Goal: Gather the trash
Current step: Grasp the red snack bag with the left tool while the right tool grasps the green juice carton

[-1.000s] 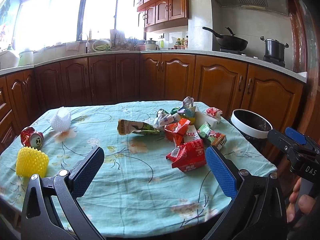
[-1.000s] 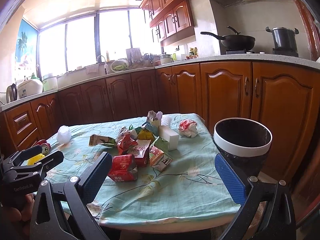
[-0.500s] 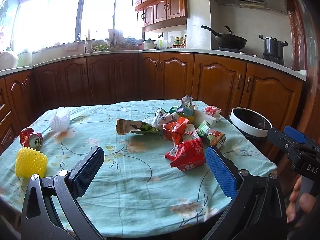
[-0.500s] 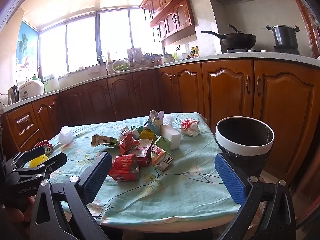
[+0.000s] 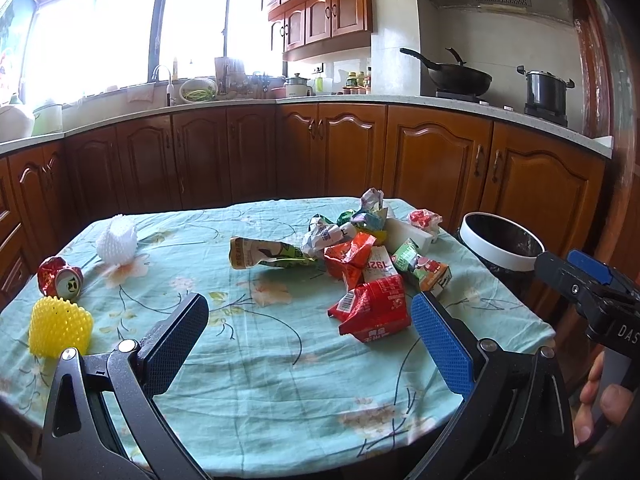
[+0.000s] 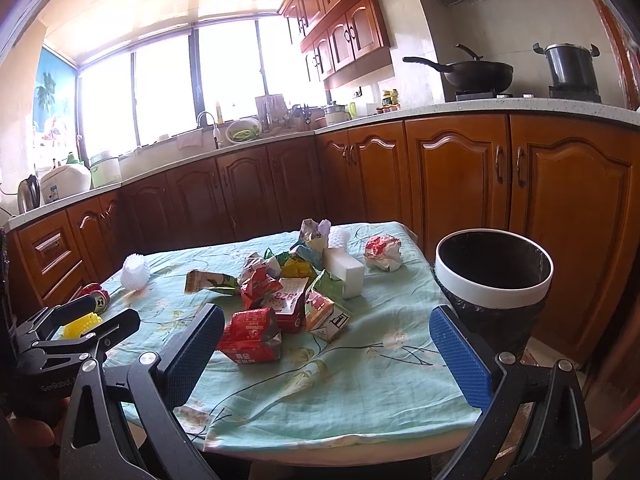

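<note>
Both claws, left (image 5: 310, 332) and right (image 6: 326, 344), spread empty over crumpled glossy cartons (image 5: 374, 312) beside a round white-rimmed bin (image 6: 494, 280).

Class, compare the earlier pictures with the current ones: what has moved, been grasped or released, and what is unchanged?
Only slight camera drift; neither hand-held gripper took hold of anything. The left hand-held gripper and the right hand-held gripper remain open and empty above the table. The trash pile and bin stayed put.
</note>
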### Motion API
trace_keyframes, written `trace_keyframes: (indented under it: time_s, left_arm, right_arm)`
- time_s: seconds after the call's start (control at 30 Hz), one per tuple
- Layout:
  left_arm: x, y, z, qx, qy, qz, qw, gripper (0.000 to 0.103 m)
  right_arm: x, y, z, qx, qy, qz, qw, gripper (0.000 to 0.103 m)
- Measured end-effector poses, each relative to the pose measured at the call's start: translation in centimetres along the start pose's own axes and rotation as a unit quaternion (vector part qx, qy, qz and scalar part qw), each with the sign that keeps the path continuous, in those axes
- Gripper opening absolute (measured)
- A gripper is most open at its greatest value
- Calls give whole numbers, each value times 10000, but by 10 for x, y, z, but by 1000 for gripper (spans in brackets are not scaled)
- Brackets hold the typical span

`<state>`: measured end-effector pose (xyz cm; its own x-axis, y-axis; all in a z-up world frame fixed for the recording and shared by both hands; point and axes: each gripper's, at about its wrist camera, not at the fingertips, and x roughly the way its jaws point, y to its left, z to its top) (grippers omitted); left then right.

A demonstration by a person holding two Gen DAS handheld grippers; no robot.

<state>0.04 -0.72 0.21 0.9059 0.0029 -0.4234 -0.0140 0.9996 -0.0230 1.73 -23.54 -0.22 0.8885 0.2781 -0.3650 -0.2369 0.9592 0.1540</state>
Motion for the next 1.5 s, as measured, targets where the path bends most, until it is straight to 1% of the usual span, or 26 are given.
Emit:
trace_keyframes:
  time_s: [0.17,0.23,0.33,0.57,0.63,0.77,1.0,1.23,1.27,1.3,1.37,1.43,1.47,1.5]
  left_arm:
    - [5,0,0,-8,74,-34,10000,103]
    - [9,1,0,-35,156,-123,9998,103]
    - [17,0,-1,-81,323,-258,9991,103]
    - [44,-7,1,91,682,-477,9965,103]
    - [54,-9,1,127,834,-595,9947,100]
    - [74,-13,1,210,1120,-709,9909,96]
    - [108,-18,-2,305,1528,-789,9846,89]
    - [135,-20,-7,298,1901,-1035,9758,88]
    - [138,-22,-7,317,1940,-1068,9746,88]
    - [141,-24,-8,335,1981,-1102,9734,87]
    - [144,-27,-9,359,2039,-1166,9714,82]
    - [148,-30,-10,370,2090,-1246,9692,68]
    - [151,-32,-9,370,2117,-1280,9682,64]
    - [153,-33,-9,366,2144,-1323,9670,55]
  right_arm:
    - [5,-4,0,81,73,68,9999,103]
    - [9,-7,1,133,148,149,9997,103]
    - [18,-13,2,265,305,322,9987,103]
    - [48,-29,4,607,753,658,9931,103]
    - [56,-32,4,663,859,706,9916,102]
    - [75,-34,5,697,1066,767,9889,101]
    - [116,-36,6,628,1477,878,9831,93]
    - [155,-40,2,709,1873,1011,9745,88]
    - [161,-41,0,736,1943,1027,9728,87]
    - [167,-42,-2,767,2015,1045,9709,83]
    - [175,-43,-4,840,2132,1101,9672,78]
    - [182,-44,-5,887,2211,1142,9645,73]
    - [184,-45,-5,909,2243,1168,9632,70]
    - [186,-46,-5,933,2276,1196,9619,65]
